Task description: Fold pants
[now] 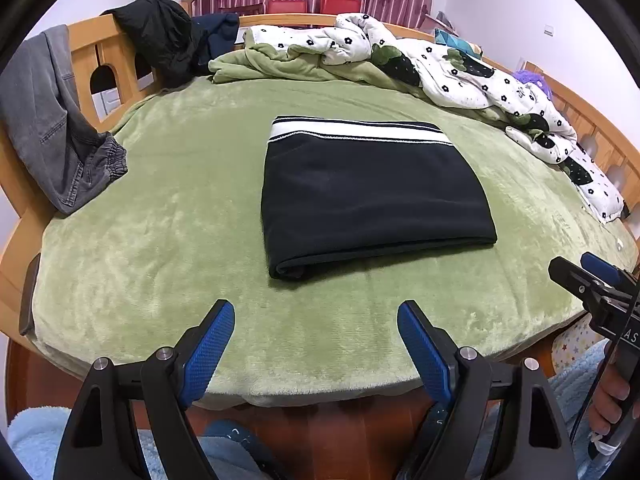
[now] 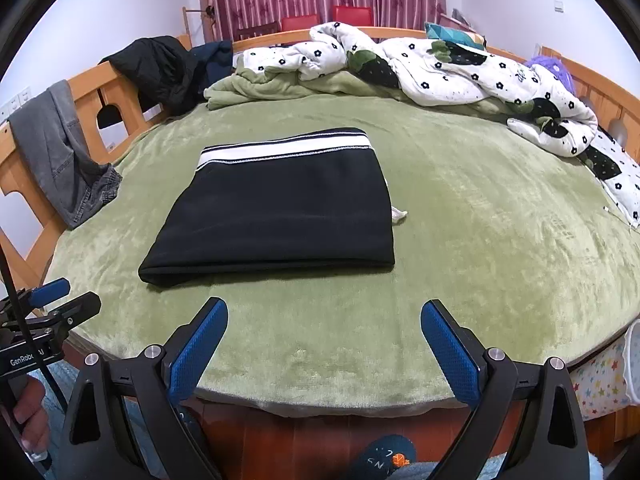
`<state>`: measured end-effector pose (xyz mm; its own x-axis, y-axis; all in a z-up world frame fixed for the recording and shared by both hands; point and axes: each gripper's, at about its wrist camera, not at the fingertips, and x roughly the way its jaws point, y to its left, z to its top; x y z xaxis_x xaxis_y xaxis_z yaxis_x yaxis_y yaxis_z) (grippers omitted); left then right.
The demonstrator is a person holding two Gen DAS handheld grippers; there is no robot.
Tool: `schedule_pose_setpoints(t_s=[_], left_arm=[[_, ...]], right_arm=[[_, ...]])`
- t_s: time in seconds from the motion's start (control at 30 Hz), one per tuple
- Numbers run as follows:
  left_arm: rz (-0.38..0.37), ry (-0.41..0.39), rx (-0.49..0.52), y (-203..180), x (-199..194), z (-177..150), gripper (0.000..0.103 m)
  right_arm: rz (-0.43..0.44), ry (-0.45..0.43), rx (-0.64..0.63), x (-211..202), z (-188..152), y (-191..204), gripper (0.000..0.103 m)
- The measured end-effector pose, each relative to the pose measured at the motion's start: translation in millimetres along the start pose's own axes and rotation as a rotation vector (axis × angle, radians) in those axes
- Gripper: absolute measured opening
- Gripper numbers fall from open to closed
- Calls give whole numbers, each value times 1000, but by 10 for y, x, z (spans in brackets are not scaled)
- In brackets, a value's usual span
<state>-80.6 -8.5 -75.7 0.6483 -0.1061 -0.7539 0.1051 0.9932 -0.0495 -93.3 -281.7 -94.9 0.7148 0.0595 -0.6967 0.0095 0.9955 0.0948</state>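
Black pants point(image 1: 372, 196) lie folded into a flat rectangle on the green bed cover point(image 1: 168, 216), with a white striped waistband on the far edge. In the right wrist view the same pants point(image 2: 276, 208) sit left of centre, a small white tag peeking out at their right side. My left gripper point(image 1: 316, 312) hovers open over the near edge of the bed, nothing between its blue pads. My right gripper point(image 2: 324, 310) is likewise open and empty, a short way in front of the pants. Each gripper shows at the edge of the other's view, held in a hand.
Grey jeans point(image 1: 52, 120) hang over the wooden bed rail at the left. A black jacket point(image 1: 160, 36) is draped at the back left. A crumpled white floral quilt point(image 1: 460, 68) runs along the back and right. Below the bed edge are slippers point(image 2: 388, 456) and the floor.
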Motion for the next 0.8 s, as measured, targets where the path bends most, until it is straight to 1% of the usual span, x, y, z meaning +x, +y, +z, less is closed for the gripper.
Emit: schedule_pose_setpoints(t_s=[0.47, 0.8], left_arm=[[13, -9, -4, -23, -21, 21, 83], [12, -10, -6, -24, -20, 18, 83]], right_arm=[[-1, -12, 43, 1, 23, -105, 96], [-11, -14, 35, 3, 22, -89, 96]])
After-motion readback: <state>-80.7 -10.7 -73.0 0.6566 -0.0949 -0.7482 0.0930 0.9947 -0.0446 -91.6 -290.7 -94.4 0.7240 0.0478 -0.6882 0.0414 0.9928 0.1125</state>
